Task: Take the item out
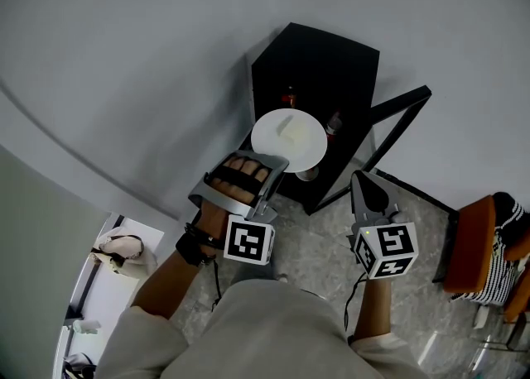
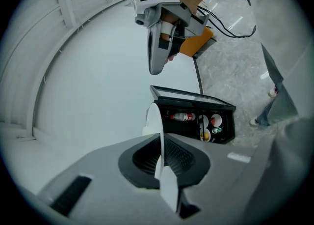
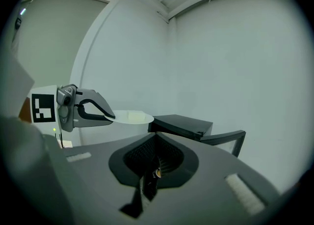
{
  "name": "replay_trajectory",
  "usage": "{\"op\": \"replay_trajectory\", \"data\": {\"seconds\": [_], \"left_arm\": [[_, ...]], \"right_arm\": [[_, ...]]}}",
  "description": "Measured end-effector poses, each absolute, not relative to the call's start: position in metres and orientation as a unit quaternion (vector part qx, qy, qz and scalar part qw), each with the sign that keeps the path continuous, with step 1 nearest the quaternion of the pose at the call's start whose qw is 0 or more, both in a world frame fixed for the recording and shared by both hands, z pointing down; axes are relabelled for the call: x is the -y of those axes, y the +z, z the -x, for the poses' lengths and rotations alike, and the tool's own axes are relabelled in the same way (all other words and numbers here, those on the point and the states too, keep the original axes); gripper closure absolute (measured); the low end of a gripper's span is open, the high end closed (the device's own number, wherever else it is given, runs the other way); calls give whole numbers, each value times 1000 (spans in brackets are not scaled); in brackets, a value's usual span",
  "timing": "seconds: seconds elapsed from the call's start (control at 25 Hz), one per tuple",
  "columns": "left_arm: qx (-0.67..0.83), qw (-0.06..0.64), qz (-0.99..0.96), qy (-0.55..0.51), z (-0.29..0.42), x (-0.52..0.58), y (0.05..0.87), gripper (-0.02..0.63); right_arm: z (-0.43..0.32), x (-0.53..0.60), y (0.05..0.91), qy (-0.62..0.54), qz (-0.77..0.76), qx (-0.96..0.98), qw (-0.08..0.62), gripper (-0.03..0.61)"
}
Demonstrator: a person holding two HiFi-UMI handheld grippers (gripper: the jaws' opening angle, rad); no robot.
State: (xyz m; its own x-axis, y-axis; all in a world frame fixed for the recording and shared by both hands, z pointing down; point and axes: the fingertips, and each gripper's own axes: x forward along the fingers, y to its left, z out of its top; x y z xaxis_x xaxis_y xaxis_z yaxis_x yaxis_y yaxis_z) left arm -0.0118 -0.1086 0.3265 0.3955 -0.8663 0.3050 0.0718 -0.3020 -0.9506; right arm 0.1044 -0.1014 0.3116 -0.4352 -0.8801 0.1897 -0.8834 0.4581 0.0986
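Observation:
My left gripper [image 1: 275, 164] is shut on the near rim of a white plate [image 1: 288, 141], which it holds level in front of a black cabinet [image 1: 319, 71]. A small pale piece [image 1: 286, 127] lies on the plate. In the left gripper view the plate [image 2: 158, 135] shows edge-on, clamped between the jaws. Behind it the open cabinet [image 2: 196, 102] holds a bottle [image 2: 182, 117] and small bowls. My right gripper [image 1: 365, 180] hovers to the right of the plate by the open door [image 1: 399, 114], shut with nothing in it. The right gripper view shows the left gripper [image 3: 110, 117] and the plate [image 3: 128, 117].
The cabinet stands against a white wall on a speckled stone floor [image 1: 323, 245]. Its glass door swings out to the right. An orange chair [image 1: 484, 241] with a striped cloth stands at the far right. A person's feet [image 2: 272, 92] show in the left gripper view.

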Motion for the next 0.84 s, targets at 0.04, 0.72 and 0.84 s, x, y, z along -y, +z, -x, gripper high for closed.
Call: {"op": "replay_trajectory", "data": {"seconds": [0.04, 0.72, 0.84], "left_arm": [[-300, 509, 663, -460, 12, 109, 326, 600], [-297, 515, 664, -454, 7, 102, 326, 600], [-298, 517, 664, -451, 5, 101, 323, 600]], "right_arm": [[-103, 102, 312, 7, -519, 848, 108, 572], [-101, 90, 314, 4, -519, 848, 108, 572], [-102, 88, 311, 2, -520, 848, 108, 571]]}}
